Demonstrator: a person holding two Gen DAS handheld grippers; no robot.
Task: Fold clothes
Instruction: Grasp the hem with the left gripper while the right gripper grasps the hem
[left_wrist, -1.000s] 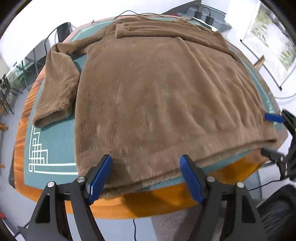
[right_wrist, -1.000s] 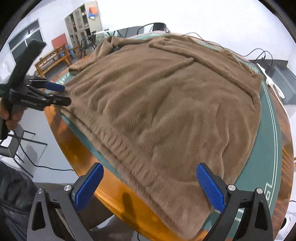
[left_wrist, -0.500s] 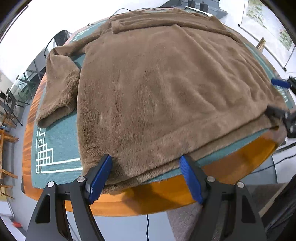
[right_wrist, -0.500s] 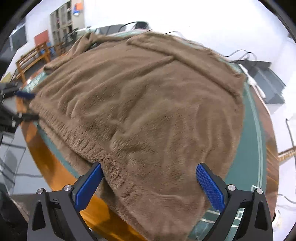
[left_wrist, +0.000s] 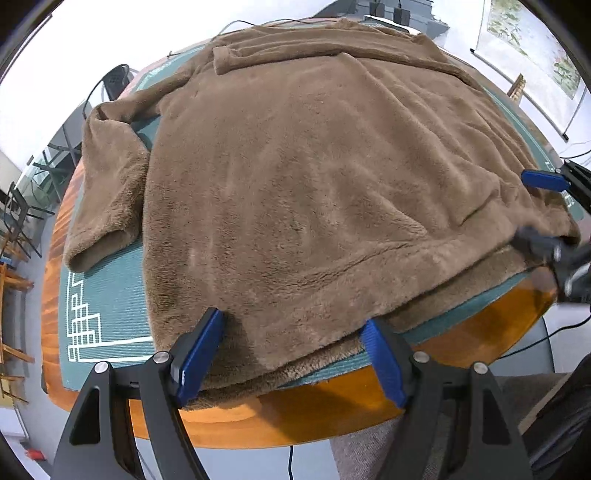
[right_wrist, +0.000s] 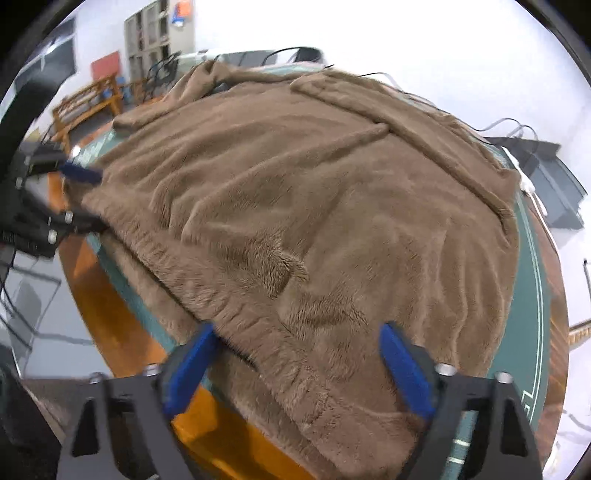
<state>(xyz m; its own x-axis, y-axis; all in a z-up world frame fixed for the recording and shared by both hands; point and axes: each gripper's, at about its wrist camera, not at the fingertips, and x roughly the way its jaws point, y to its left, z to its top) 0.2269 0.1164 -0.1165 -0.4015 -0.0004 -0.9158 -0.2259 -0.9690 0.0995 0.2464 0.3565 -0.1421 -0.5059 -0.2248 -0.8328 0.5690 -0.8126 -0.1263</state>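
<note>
Lying flat on the green mat, the brown fleece sweater spans the table. Left gripper straddles its near hem, jaws apart; right gripper, jaws closing, has the hem's other corner between its 2 pads.

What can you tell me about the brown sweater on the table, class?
The sweater is brown, thick and fleecy, with a ribbed hem and a collar at the far end. It lies spread flat on a green mat over a round wooden table, one sleeve bent beside its body. Its hem sits between the open jaws of the left gripper; the right gripper's jaws are closing around the hem's other corner.
</note>
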